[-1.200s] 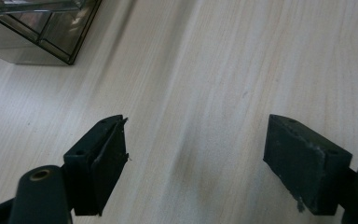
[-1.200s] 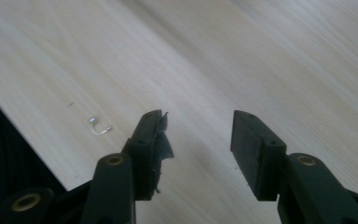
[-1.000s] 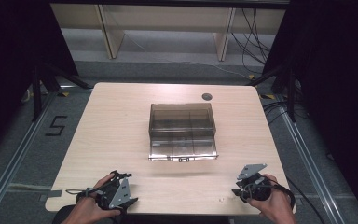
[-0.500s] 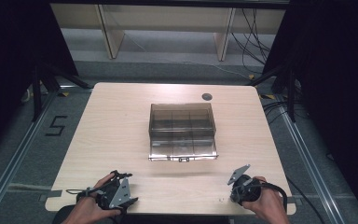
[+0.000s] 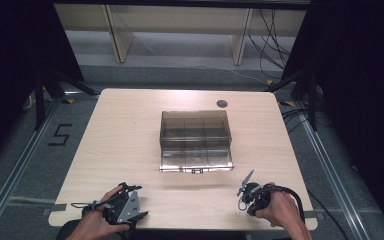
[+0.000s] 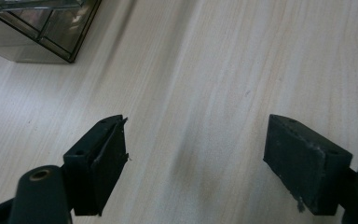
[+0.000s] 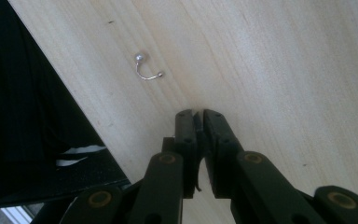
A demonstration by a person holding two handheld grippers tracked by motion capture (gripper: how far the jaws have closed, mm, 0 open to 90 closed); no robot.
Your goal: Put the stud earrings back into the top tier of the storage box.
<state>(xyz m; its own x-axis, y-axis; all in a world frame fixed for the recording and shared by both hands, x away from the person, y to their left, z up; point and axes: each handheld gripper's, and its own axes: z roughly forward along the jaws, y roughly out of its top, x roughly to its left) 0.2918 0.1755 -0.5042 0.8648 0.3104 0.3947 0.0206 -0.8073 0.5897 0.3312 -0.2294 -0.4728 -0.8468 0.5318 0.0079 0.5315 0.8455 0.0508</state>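
Observation:
A small earring (image 7: 145, 68), a pearl bead on a curved wire, lies on the pale wood table (image 5: 125, 135) just ahead and left of my right gripper (image 7: 196, 115). Its jaws have just been closing and stand almost together, with a thin bent wire showing in the narrow gap between them. In the high view the right gripper (image 5: 247, 189) is near the front right edge, tilted. My left gripper (image 6: 193, 158) stands open over bare wood at the front left (image 5: 130, 206), nothing between its pads. A smoky clear compartment box (image 5: 195, 142) sits mid-table, and its corner (image 6: 42, 28) lies ahead of the left gripper.
The table's front edge and the dark floor (image 7: 28, 140) run close beside the earring. A round dark grommet (image 5: 222, 103) is set into the far side of the table. Shelving and cables stand beyond the table.
My right hand has slid left along the front edge and tilted, and its jaws have drawn together. The left hand and the box have not moved.

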